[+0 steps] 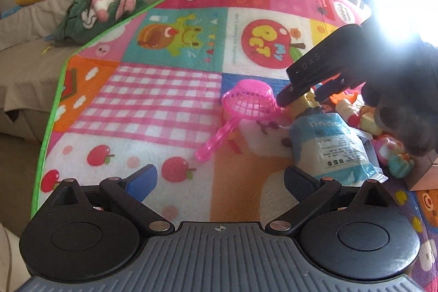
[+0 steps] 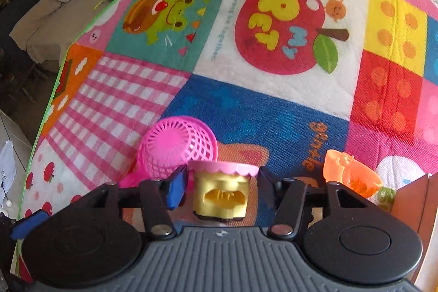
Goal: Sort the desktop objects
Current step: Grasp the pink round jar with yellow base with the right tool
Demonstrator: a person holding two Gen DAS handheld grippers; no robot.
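My right gripper (image 2: 223, 186) is shut on a small yellow toy jar with a pink scalloped lid (image 2: 222, 190), held just above the mat. A pink toy strainer (image 2: 175, 152) lies upside down just beyond it on the left; it also shows in the left wrist view (image 1: 247, 100), its handle pointing toward me. My left gripper (image 1: 220, 182) is open and empty, low over the colourful play mat (image 1: 169, 89). The right gripper (image 1: 301, 92) reaches in from the right in the left wrist view, over a pile of toys.
A blue and white packet (image 1: 331, 144) lies right of the strainer among small toy figures (image 1: 394, 152). An orange toy cup (image 2: 350, 174) and a brown box (image 2: 410, 199) sit at the right. Plush toys (image 1: 101, 7) lie on the beige sofa beyond the mat's green edge.
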